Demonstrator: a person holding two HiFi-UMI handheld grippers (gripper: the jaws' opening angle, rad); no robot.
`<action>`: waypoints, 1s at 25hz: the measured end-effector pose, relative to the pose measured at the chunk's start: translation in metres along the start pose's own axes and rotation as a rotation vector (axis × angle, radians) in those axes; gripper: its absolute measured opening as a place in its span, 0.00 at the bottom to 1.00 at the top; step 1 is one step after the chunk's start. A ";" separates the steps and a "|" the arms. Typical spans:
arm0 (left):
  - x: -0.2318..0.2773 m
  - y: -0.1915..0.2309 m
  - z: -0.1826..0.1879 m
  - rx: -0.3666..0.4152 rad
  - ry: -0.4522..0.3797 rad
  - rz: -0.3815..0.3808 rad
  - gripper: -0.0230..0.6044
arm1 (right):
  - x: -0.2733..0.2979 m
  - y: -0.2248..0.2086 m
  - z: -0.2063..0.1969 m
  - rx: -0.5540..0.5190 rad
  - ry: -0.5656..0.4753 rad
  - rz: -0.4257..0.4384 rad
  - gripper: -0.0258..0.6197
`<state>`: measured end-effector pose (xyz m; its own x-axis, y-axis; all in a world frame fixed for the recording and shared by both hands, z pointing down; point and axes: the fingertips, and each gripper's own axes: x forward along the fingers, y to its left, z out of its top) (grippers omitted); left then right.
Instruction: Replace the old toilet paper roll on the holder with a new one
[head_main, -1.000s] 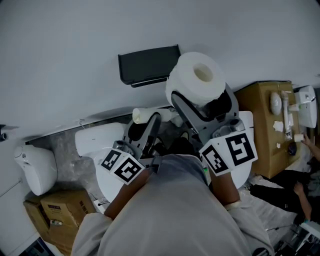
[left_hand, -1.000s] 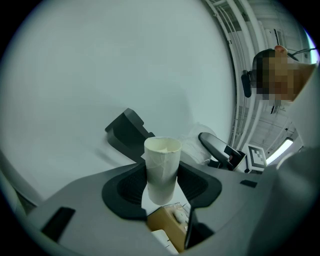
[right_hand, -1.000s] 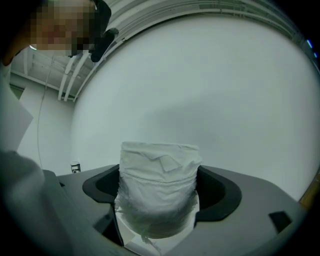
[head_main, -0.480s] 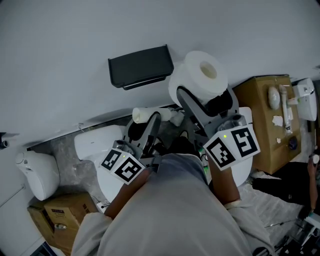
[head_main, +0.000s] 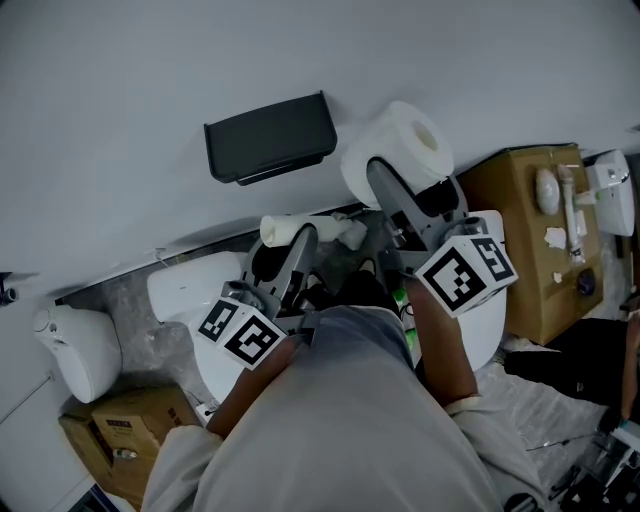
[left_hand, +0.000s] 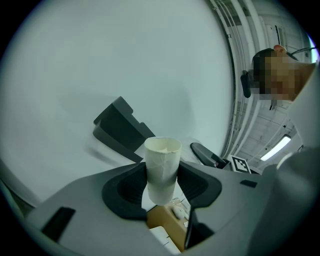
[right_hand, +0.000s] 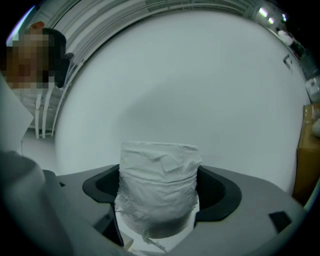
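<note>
Left gripper (left_hand: 163, 180) clamped on bare cardboard tube (head_main: 285, 228). Right gripper (right_hand: 157, 200) clamped on full roll (head_main: 400, 150), near black wall holder (head_main: 270, 137).

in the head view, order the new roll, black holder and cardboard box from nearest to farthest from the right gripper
1. New roll: in the right gripper's jaws.
2. Holder: on the wall, to its left.
3. Cardboard box: far down at lower left.
</note>
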<state>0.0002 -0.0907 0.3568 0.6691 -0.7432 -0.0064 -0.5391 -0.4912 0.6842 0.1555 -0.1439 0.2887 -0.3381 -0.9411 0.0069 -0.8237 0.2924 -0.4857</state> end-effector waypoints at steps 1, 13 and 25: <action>0.000 -0.001 0.000 0.000 -0.001 0.000 0.32 | 0.001 -0.005 -0.002 0.045 -0.001 0.000 0.74; -0.004 0.008 0.005 -0.011 -0.015 0.023 0.32 | 0.027 -0.046 -0.047 0.433 0.012 0.021 0.74; -0.019 0.023 0.013 -0.024 -0.043 0.061 0.32 | 0.047 -0.064 -0.098 0.794 0.020 -0.050 0.74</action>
<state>-0.0315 -0.0933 0.3630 0.6125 -0.7905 0.0054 -0.5658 -0.4336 0.7014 0.1479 -0.1904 0.4059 -0.3239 -0.9444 0.0569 -0.2698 0.0346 -0.9623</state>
